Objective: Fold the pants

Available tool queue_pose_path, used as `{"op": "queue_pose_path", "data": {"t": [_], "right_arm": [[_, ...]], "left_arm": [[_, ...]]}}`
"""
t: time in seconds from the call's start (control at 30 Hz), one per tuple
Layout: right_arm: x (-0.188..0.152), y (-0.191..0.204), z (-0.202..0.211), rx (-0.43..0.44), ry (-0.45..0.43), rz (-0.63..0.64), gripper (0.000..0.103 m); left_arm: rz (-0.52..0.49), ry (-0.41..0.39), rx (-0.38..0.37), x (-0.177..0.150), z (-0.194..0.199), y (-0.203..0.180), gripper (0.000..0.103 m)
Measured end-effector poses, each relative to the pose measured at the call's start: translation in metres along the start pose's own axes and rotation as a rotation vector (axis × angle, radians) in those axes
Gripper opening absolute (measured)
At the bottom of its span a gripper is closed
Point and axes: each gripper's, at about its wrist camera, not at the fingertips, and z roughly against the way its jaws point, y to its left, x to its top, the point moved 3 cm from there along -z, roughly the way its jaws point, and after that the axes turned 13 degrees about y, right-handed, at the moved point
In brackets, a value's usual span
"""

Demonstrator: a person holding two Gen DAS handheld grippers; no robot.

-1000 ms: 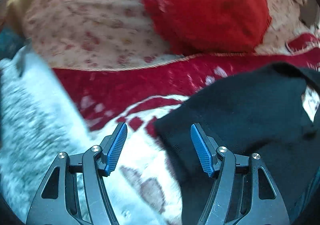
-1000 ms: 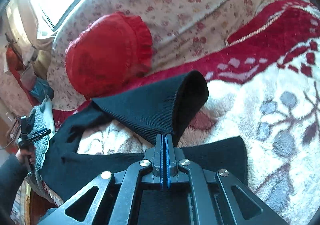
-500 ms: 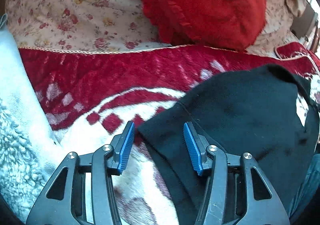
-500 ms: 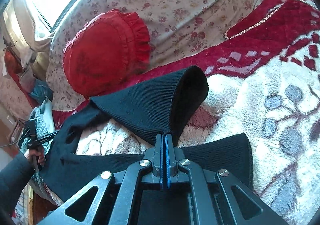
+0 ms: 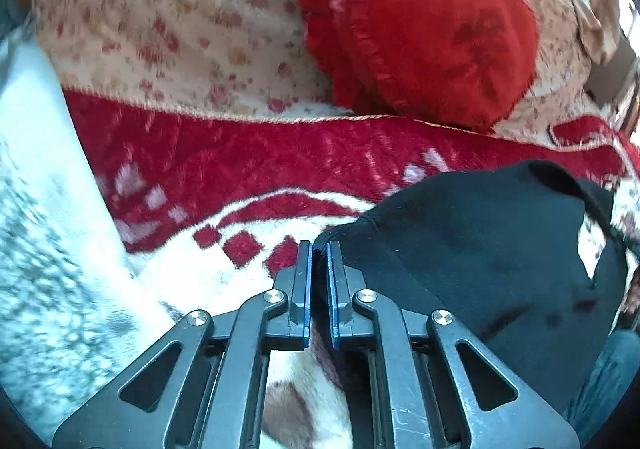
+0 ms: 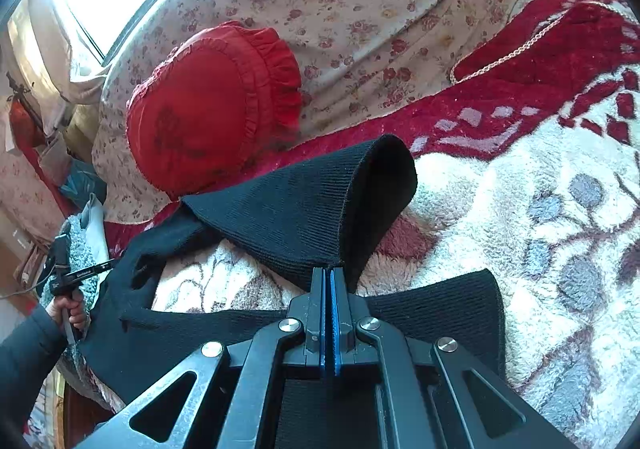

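1. The surface is a bed or couch, hard to tell which, covered by a plush blanket: cream with grey and maroon leaf shapes, and a deep red border with pale blocks.
2. Behind the blanket rises a floral cover, cream with small red flowers.
3. A round red cushion with a ruffled edge leans on the floral cover, its lower edge at the blanket's red border.
4. Black pants lie spread across the blanket, one leg end lifted off it, the other leg flat nearer the camera.
5. At the left edge there's a fluffy grey-white throw beside the blanket.
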Motion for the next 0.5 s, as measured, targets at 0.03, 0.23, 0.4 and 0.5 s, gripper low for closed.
{"op": "queue_pose_path", "data": {"t": [0.03,0.23,0.4,0.5], "right_arm": [[0.001,0.000,0.001,-0.001,-0.006,0.000,0.002],[0.010,-0.001,0.024,-0.003,-0.090,0.015,0.002],[0.022,-0.013,0.041,-0.057,-0.006,0.013,0.001],[0.015,-0.011,0.055,-0.116,0.047,0.091,0.000]], "left_arm": [[-0.016,-0.012,0.013,0.000,0.007,-0.005,0.004],[-0.099,-0.132,0.083,0.001,0.065,-0.036,0.004],[-0.211,-0.210,0.087,-0.023,0.107,-0.078,0.004],[-0.213,-0.254,0.071,-0.057,0.124,-0.090,0.004]]}}
